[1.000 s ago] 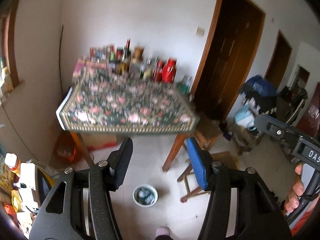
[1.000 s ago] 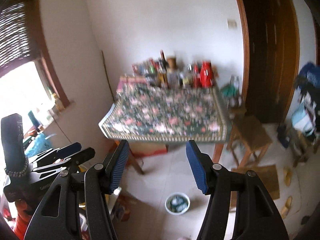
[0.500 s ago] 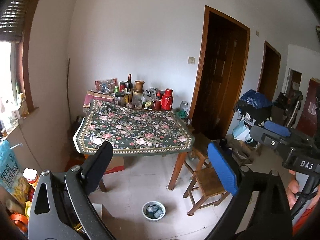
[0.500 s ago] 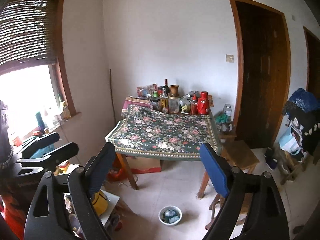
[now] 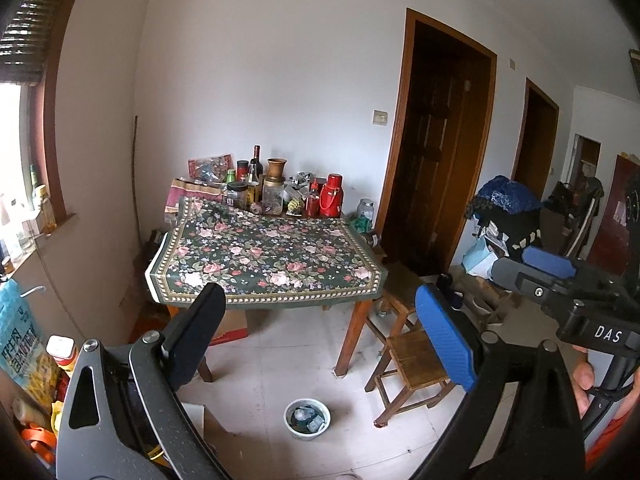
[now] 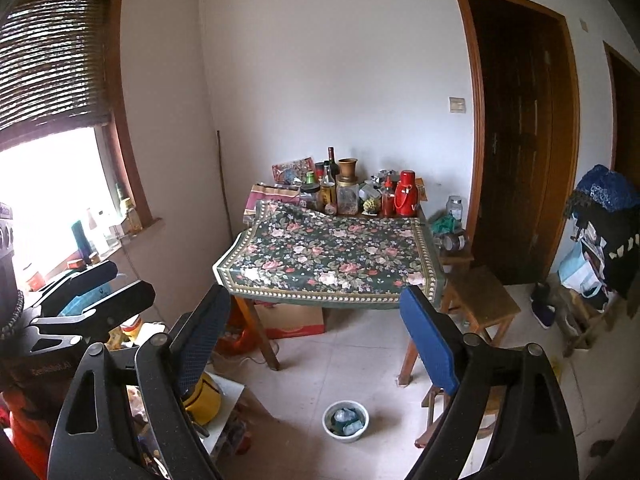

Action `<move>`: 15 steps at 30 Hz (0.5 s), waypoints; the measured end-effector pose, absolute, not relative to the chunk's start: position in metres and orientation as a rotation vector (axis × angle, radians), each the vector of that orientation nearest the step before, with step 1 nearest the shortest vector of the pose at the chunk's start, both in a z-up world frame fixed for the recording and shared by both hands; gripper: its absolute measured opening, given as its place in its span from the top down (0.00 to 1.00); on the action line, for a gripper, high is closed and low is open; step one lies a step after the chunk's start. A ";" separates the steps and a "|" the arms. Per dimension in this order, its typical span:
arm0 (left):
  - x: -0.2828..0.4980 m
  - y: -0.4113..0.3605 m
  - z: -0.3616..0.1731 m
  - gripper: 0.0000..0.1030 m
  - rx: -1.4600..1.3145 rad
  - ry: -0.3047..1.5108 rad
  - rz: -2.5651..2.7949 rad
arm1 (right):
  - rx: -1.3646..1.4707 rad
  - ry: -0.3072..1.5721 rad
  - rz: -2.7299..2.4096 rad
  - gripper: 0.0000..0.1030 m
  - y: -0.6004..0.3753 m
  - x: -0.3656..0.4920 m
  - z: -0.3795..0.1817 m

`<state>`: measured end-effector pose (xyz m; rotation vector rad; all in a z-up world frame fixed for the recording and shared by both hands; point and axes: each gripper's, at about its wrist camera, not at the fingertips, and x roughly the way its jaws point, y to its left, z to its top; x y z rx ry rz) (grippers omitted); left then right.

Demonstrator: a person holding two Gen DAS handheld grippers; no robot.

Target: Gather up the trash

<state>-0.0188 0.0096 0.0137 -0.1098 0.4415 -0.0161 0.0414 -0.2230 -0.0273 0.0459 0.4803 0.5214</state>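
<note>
A: Where is the trash?
B: In a white bowl (image 5: 307, 418) on the floor tiles, before the floral table (image 5: 264, 256), now smaller in view.
A: The grippers?
B: The left gripper (image 5: 320, 340) and right gripper (image 6: 316, 340) gape wider than before, holding nothing.

Both wrist views face the floral table (image 5: 264, 256) from well back (angled down), sharing floor bowl (image 6: 345, 419)

One table (image 5: 264, 256) under a floral cloth — the landmark. At its back edge: one red thermos (image 5: 331, 195), one brown vase (image 5: 276, 168), one dark wine bottle (image 5: 256, 164). On the floor in front: one white bowl (image 5: 307, 418) of crumpled trash. Right of the table: two wooden stools — one near (image 5: 416, 354), one behind (image 6: 482, 298). Two dark doors (image 5: 436, 148) on the wall beyond.
</note>
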 end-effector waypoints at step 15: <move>-0.015 0.000 0.009 0.07 -0.072 0.454 -0.016 | 0.030 0.497 0.516 0.18 -0.225 0.038 -0.027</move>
